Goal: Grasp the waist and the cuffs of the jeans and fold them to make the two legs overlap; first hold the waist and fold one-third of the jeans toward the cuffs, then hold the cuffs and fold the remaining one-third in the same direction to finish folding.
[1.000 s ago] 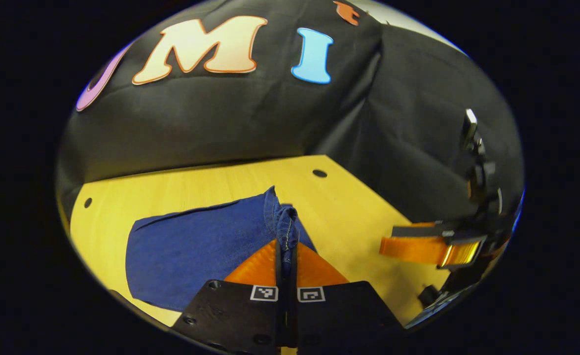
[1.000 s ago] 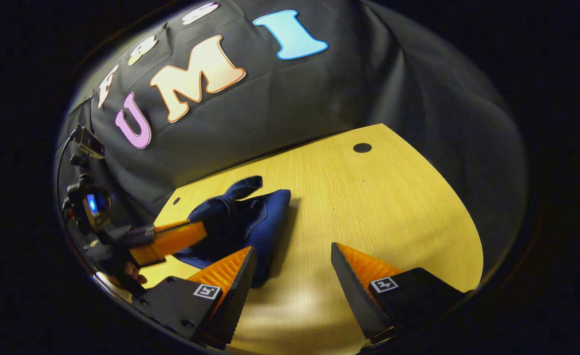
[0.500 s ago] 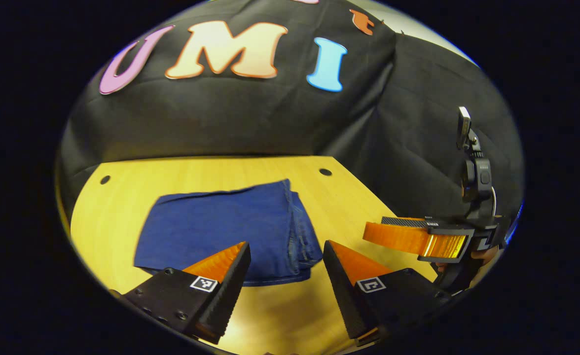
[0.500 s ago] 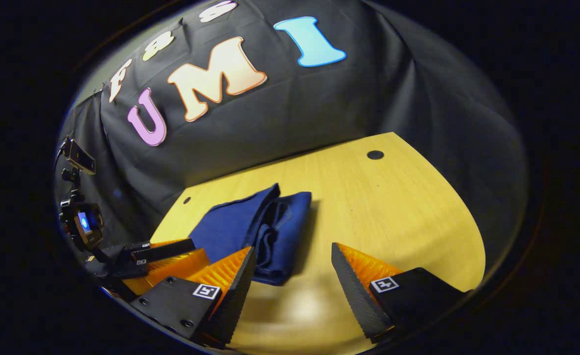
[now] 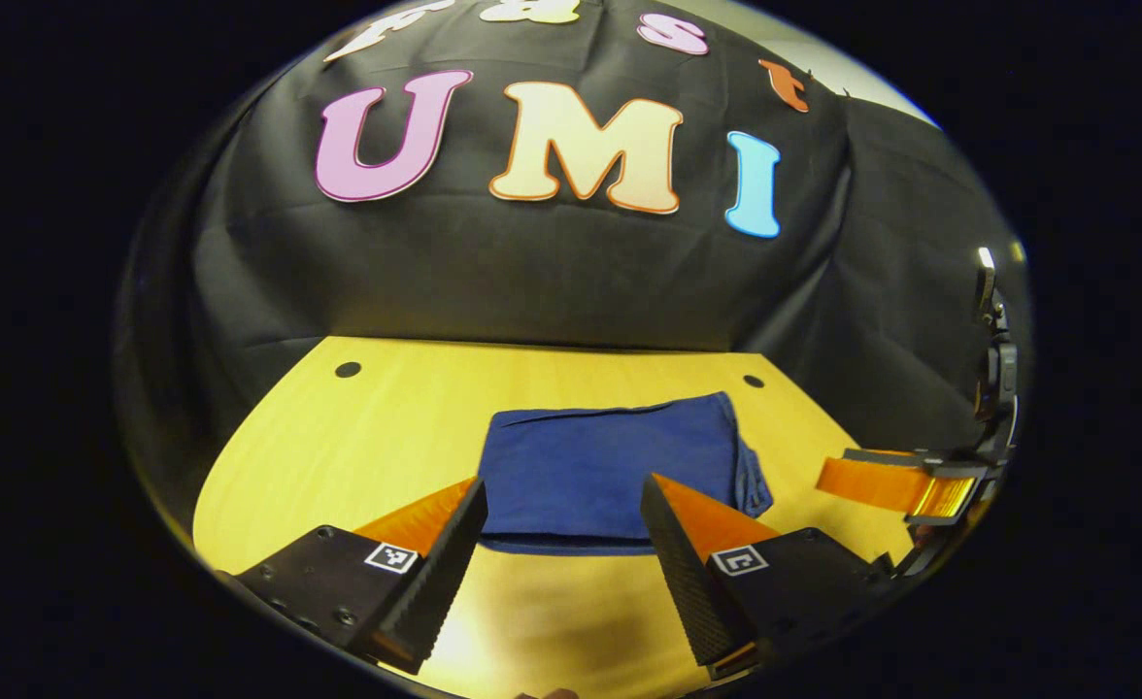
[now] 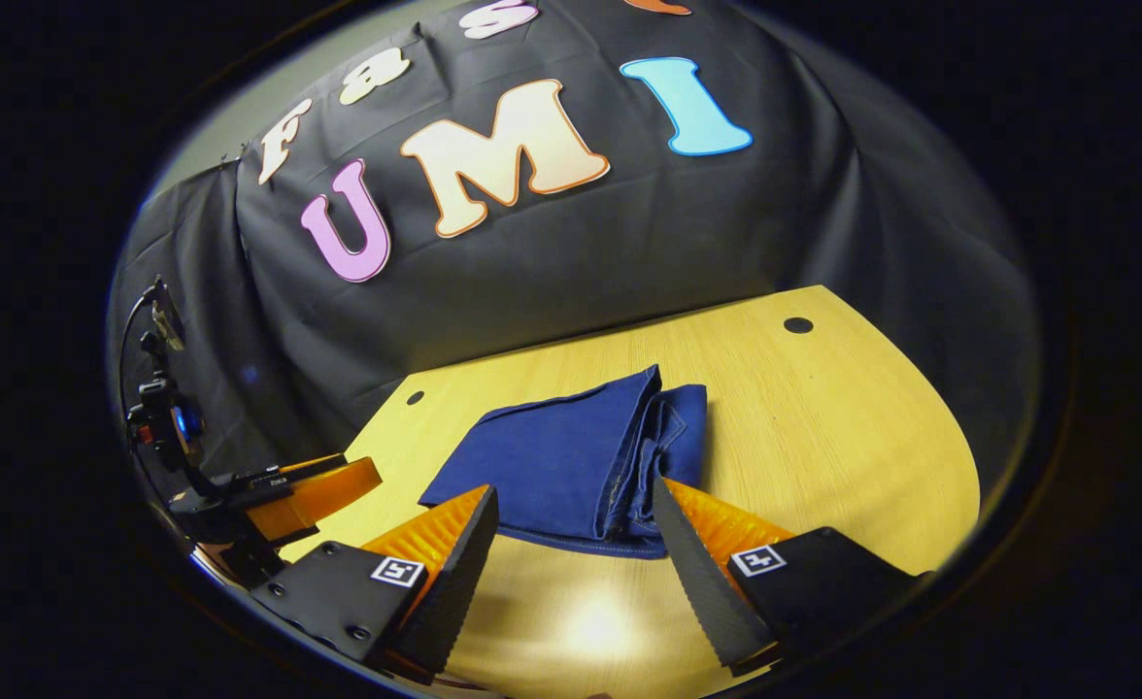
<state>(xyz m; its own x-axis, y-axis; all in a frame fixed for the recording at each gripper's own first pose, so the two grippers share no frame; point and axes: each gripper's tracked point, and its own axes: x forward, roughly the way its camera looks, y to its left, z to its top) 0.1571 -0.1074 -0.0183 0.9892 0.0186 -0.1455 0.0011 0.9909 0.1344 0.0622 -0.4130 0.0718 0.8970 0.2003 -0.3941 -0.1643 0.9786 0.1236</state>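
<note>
In the left gripper view, your left claw (image 5: 561,544) has its fingers apart and holds nothing. The jeans (image 5: 610,466) lie folded in a flat blue block on the yellow bench (image 5: 338,456), just past the claw tips. The right claw (image 5: 887,482) floats off to the side, clear of the cloth.

In the right gripper view, your right claw (image 6: 576,558) is wide apart and empty too. The jeans (image 6: 561,456) show stacked layers on one edge. The folding looks done to me. Lift both claws straight up and away. Don't snag the loose edge layers, or the stack may slide apart.
</note>
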